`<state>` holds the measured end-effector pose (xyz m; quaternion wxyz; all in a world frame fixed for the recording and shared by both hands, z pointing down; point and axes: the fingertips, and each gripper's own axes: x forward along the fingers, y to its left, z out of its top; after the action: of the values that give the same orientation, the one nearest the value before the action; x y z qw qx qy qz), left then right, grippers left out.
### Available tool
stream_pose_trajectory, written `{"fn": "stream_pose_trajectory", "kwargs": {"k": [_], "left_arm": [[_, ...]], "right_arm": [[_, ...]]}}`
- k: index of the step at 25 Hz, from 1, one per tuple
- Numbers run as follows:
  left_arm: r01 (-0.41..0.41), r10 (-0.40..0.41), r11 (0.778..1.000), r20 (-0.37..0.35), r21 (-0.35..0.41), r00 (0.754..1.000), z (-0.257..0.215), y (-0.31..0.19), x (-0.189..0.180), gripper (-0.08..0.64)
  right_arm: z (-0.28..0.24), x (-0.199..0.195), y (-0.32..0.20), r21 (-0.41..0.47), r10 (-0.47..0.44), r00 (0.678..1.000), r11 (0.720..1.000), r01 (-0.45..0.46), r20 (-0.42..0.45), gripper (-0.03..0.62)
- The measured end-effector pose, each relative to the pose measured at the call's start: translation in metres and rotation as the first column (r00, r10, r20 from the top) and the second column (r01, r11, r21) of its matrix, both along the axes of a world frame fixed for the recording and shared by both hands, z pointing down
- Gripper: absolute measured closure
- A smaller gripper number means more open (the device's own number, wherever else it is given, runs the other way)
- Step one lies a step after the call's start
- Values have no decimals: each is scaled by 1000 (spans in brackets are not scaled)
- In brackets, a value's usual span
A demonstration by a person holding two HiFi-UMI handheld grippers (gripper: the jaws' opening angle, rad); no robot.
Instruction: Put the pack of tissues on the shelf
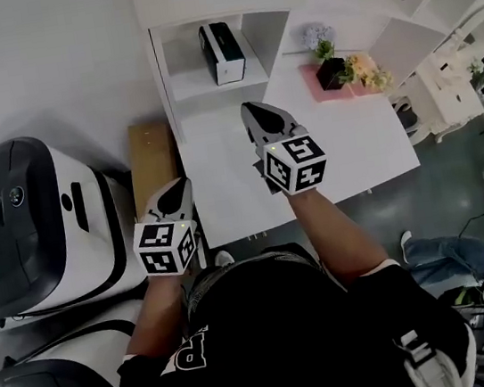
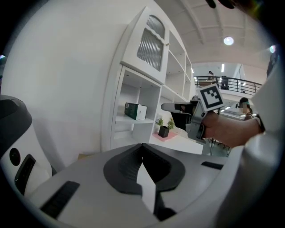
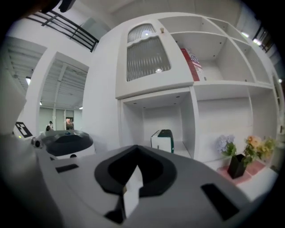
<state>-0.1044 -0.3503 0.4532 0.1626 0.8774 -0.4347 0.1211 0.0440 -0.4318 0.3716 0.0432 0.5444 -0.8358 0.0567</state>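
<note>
The pack of tissues [image 1: 223, 51], a white box with dark green ends, stands in the open shelf compartment [image 1: 198, 82] of the white cabinet; it also shows in the left gripper view [image 2: 135, 111] and in the right gripper view [image 3: 163, 140]. My right gripper [image 1: 257, 112] hovers over the white table in front of that compartment, apart from the pack, jaws shut with nothing between them [image 3: 135, 151]. My left gripper [image 1: 181, 186] hangs lower left near the table's corner, jaws also shut and empty [image 2: 142, 146]. The right gripper [image 2: 171, 107] shows in the left gripper view too.
A white table [image 1: 221, 173] abuts the cabinet. A pink mat with a black potted plant [image 1: 330, 71] and flowers lies at its far right. Two large white-and-black machines [image 1: 31, 229] stand at left, a wooden board [image 1: 152, 161] beside the table. A book [image 3: 191, 62] stands on an upper shelf.
</note>
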Motion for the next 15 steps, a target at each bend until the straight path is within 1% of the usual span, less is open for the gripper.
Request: {"fn": "stream_pose_trajectory", "kwargs": {"k": [3,7,11,15], "left_arm": [[4,-4,1000,0,4,1000,-4,12,12,546],[5,-5,1000,-5,13,1000,-14,31,33,546],[9,-9,1000,-18,28,1000,-24,53,54,546],[19,-19,999,-25,29,1000,-29,78,76,546]], "right_arm": [[6,5,26,-32,-74,994,996,77,77,583],[22,23,66,-82,-128,983,987,140,130,584],[36,43,100,-120,-156,978,978,173,142,584],[34,61,136,-112,-189,972,972,206,141,584]]}}
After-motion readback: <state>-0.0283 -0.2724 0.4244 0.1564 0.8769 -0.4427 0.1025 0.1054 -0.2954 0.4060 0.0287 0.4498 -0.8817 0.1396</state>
